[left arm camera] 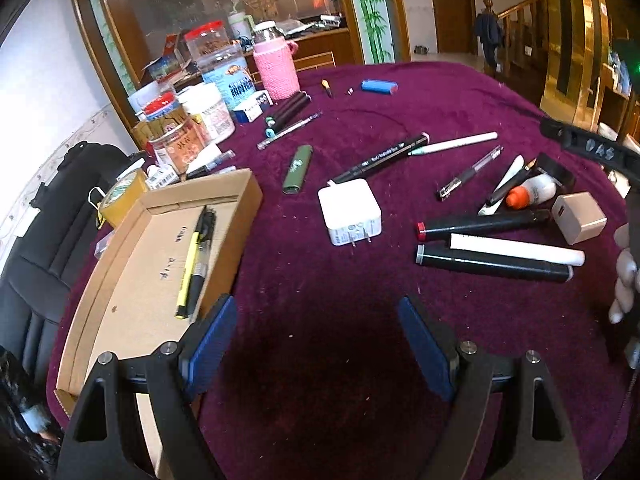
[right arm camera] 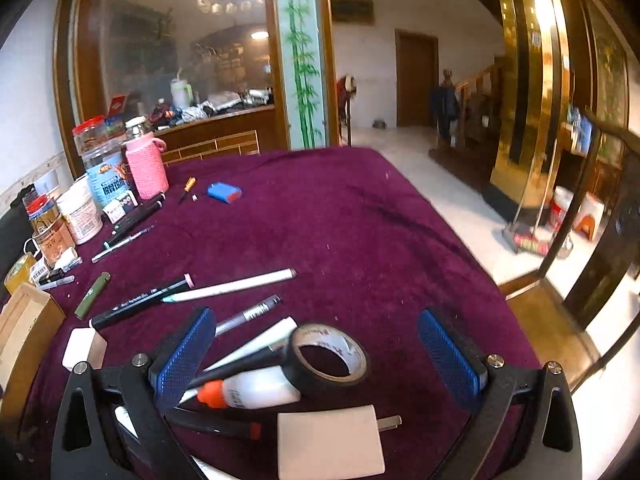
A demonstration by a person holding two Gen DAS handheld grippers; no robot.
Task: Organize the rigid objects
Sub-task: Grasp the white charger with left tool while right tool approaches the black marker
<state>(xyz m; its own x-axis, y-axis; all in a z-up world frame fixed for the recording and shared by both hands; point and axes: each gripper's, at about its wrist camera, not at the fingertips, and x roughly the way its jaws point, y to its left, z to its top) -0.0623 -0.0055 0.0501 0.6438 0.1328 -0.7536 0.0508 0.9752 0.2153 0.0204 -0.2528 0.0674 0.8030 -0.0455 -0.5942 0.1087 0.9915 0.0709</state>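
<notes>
Here, on the bench (left arm camera: 360, 320) under a purple cloth: many pens, plugs and jars, spread out.

At the left edge, a flat cardboard tray (left arm camera: 132, 280) with two pens (left arm camera: 196, 264) already lying inside. Some small handwriting on the tray floor, too faint to read. Behind it, near the far left corner, jars (left arm camera: 188, 136) with red lids and printed labels, the print too blurry to read, plus a bottle in a pink knitted sleeve (left arm camera: 276, 68).

Left tool (left arm camera: 316, 344) low over bare cloth near the front edge, beside the tray, wide open, nothing between its blue pads. Just ahead, a white plug (left arm camera: 350, 212), then a green lighter (left arm camera: 298, 170). Further right, black markers (left arm camera: 492, 260) and a white pen (left arm camera: 516, 250) packed side by side, touching.

Right tool (right arm camera: 320, 356) also spread wide and empty, hanging over a pile near the right edge: a tape roll (right arm camera: 328, 360) leaning on a small white bottle with an orange cap (right arm camera: 248, 392), a beige plug (right arm camera: 332, 444) closest.

Likely trouble: in that pile, closing could catch two things at once, or knock the tape roll off. Round markers could roll away if nudged. Could also bump the two tools together, working so close.

"DAS" readable in raised letters on the right tool's black body (left arm camera: 600, 154), seen from the left camera.
</notes>
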